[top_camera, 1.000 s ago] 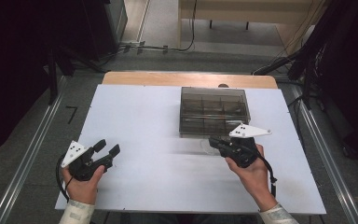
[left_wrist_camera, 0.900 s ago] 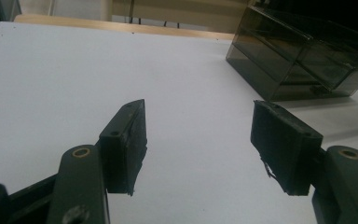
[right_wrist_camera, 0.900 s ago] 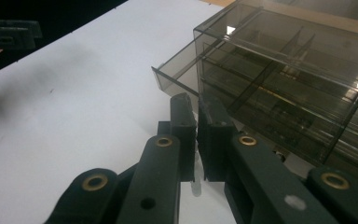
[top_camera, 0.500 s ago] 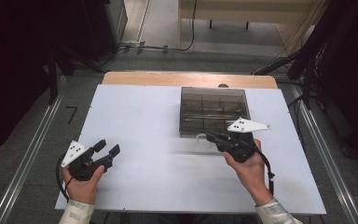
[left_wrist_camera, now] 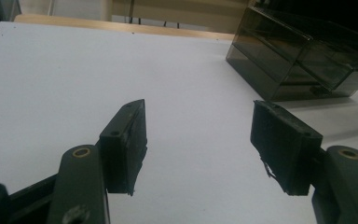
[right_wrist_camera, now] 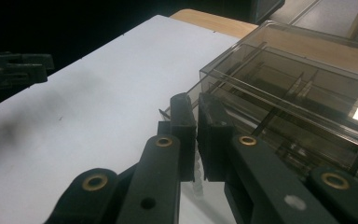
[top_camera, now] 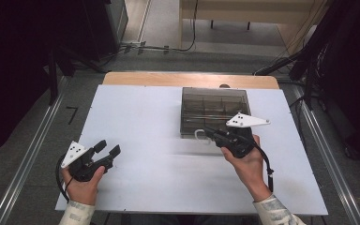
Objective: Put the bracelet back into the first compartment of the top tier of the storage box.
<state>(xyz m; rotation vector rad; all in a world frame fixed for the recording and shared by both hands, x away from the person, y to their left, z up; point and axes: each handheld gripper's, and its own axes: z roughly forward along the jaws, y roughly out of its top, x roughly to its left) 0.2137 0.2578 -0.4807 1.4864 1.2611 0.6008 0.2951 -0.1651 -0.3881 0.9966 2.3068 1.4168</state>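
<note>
Jaws, right gripper [right_wrist_camera: 196,135]: pressed together, pinching a small white clip [top_camera: 199,136] at the smoky divided box [top_camera: 215,110]'s near edge, likely to carry it.
Jaws, left gripper [left_wrist_camera: 200,144]: wide apart, empty, waiting well left of box.

Dim room, bright tabletop [top_camera: 168,126], soft shadows, slight blur.

- A grey floor [top_camera: 164,18] surrounds the white table [top_camera: 140,108].
- Cables [top_camera: 168,48] trail beyond the table's far edge.
- A pale wooden bench [top_camera: 248,9] stands behind.
- Dark equipment [top_camera: 37,42] flanks both sides.
</note>
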